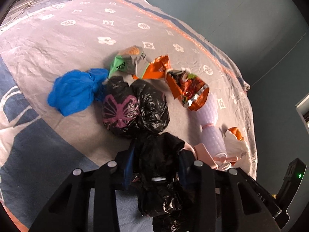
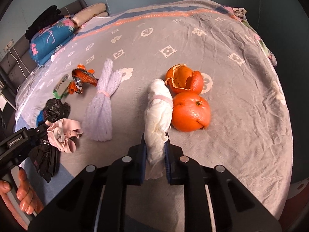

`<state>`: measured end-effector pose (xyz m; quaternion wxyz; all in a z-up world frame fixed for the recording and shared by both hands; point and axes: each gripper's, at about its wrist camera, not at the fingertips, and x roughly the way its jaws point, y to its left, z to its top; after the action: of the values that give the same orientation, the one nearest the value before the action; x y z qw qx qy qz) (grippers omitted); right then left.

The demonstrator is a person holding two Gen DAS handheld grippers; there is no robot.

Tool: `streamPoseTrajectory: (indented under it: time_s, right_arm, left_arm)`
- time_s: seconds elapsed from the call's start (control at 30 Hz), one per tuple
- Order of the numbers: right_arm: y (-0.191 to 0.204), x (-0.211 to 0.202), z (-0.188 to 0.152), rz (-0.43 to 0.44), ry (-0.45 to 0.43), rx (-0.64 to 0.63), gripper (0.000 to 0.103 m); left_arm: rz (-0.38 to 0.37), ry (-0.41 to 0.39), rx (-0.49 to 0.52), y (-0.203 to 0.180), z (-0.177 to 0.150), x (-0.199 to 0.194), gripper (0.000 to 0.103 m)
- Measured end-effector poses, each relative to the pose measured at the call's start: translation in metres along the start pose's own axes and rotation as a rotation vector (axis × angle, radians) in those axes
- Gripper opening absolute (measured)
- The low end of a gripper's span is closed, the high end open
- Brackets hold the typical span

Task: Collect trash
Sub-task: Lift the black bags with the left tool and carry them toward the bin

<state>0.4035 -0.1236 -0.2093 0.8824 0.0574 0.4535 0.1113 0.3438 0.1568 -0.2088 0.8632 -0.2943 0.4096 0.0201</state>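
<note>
At lower centre of each wrist view, the left gripper (image 1: 156, 166) pinches a crumpled black plastic bag (image 1: 154, 154) while the right gripper (image 2: 155, 154) clamps a banded white tissue wad (image 2: 157, 116) beside orange peels (image 2: 190, 111) on the bedspread (image 2: 241, 106).

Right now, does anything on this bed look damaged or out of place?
Yes. Litter lies scattered across the bedspread: a torn-open orange snack wrapper with its foil lining showing, and beside the whole orange an emptied orange peel, split and curling. Nothing looks spilled.
</note>
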Motion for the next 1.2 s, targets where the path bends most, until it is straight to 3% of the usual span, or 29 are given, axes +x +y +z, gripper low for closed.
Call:
streamPoseTrajectory:
  time_s: [0.23, 0.47, 0.7, 0.97, 1.2]
  right_arm:
    - [-0.008, -0.023, -0.011, 0.048, 0.014, 0.027, 0.015]
    - [-0.004, -0.042, -0.036, 0.075, 0.045, 0.014, 0.015]
    - [-0.002, -0.068, -0.054, 0.1, 0.041, -0.007, 0.015]
    - [-0.007, -0.093, -0.061, 0.117, 0.018, -0.013, 0.015]
    - [-0.009, -0.107, -0.066, 0.136, 0.007, -0.005, 0.015]
  left_arm:
    - [-0.058, -0.025, 0.023, 0.0, 0.002, -0.025, 0.035]
    - [-0.022, 0.058, 0.093, -0.01, -0.014, -0.026, 0.035]
    - [0.078, 0.111, 0.217, -0.019, -0.044, -0.026, 0.035]
    - [0.118, 0.14, 0.326, -0.023, -0.072, -0.05, 0.035]
    - [0.122, 0.173, 0.353, -0.015, -0.093, -0.075, 0.035]
